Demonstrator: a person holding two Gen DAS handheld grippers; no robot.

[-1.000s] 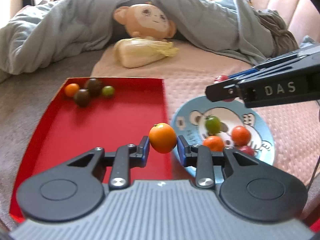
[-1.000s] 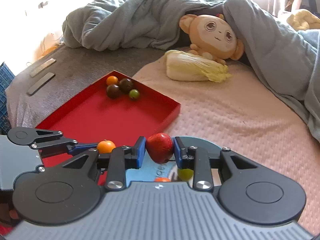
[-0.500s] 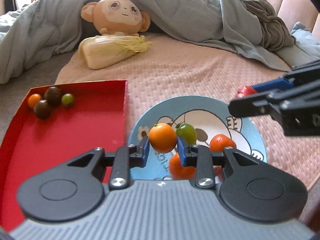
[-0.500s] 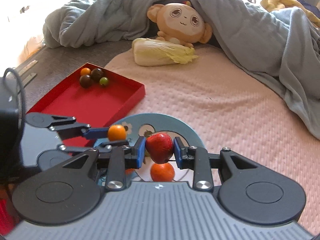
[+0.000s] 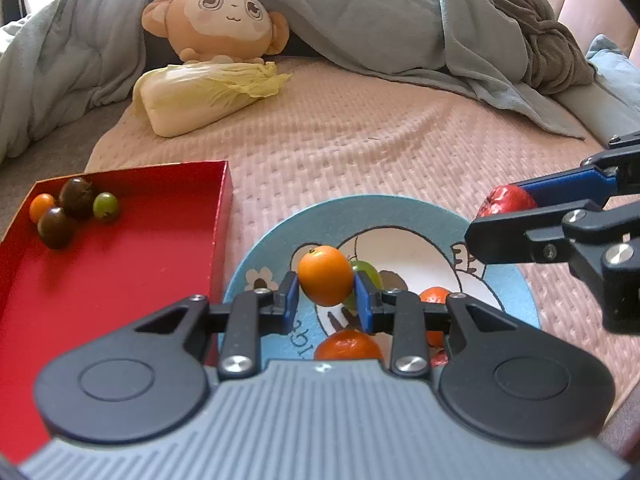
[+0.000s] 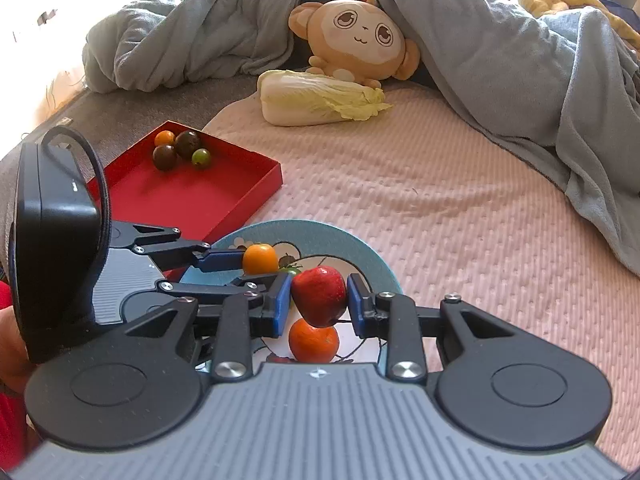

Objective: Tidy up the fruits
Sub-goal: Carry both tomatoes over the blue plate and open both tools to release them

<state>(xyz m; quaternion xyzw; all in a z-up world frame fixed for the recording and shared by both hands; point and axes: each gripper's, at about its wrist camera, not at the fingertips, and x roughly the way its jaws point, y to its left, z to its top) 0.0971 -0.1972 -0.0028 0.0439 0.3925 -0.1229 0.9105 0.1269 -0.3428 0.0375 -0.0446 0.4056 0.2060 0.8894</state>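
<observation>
Both grippers are hanging over the blue plate (image 5: 276, 232), each carrying one piece of fruit, and that looks like the point of the whole arrangement: the plate is where the sorted fruit is collecting. The left gripper (image 5: 326, 294) is pinching a small orange (image 5: 325, 275) across its middle, the blue pads pressing on either side so the round fruit is not rolling out. The right gripper (image 6: 318, 300) is doing the same with a strawberry (image 6: 319, 295), squeezing it at its widest part, probably lightly, since it is soft. Both are tilting downward, which is putting the fruit right above the plate's middle, so I judge a release onto it is the step in hand. Already lying on the plate are a green tomato (image 5: 366, 274), a tangerine (image 6: 314, 340) directly under the strawberry, and another orange-red fruit (image 5: 436, 296) partly hidden behind the left fingers. The red tray (image 5: 120, 280) is sitting just beside the plate, with four little fruits (image 5: 72, 208) huddling in its far corner, likely waiting their turn. The two grippers are working close together, so bumping fingers or dropping onto fruit already there is the risk. A cabbage (image 5: 208, 96) and a plush monkey (image 5: 224, 20) are lying well behind, uninvolved.
</observation>
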